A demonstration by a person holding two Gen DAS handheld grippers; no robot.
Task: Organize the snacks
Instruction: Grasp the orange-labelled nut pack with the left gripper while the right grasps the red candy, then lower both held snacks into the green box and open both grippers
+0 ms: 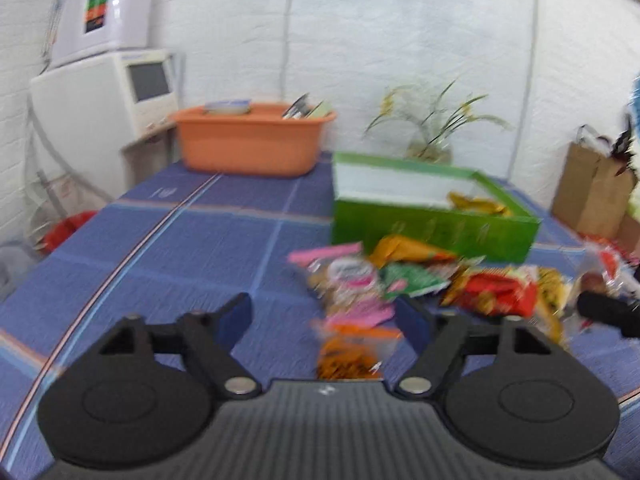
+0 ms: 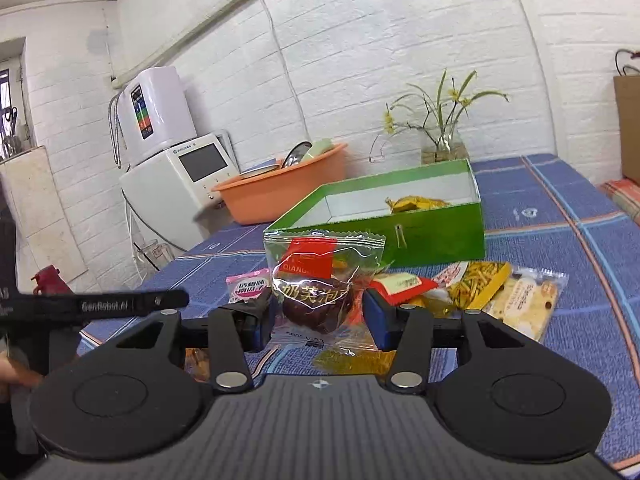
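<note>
In the right wrist view my right gripper [image 2: 318, 320] is shut on a clear packet [image 2: 320, 268] with a red label and a dark pastry inside, held upright above the snack pile. Behind it stands the open green box [image 2: 420, 228] with a gold packet [image 2: 416, 203] inside. In the blurred left wrist view my left gripper [image 1: 324, 316] is open wide, low over a pink packet [image 1: 352, 280] and an orange packet [image 1: 348, 356], with its pads off both. Green [image 1: 412, 280] and red [image 1: 496, 292] packets lie in front of the green box [image 1: 432, 228].
An orange basin [image 1: 248, 140] with dishes sits at the table's far left corner. A glass vase with flowers [image 2: 442, 148] stands behind the box. White appliances [image 2: 180, 168] are off the table's left, a brown paper bag [image 1: 592, 188] at the right. Blue checked cloth [image 1: 180, 240] covers the table.
</note>
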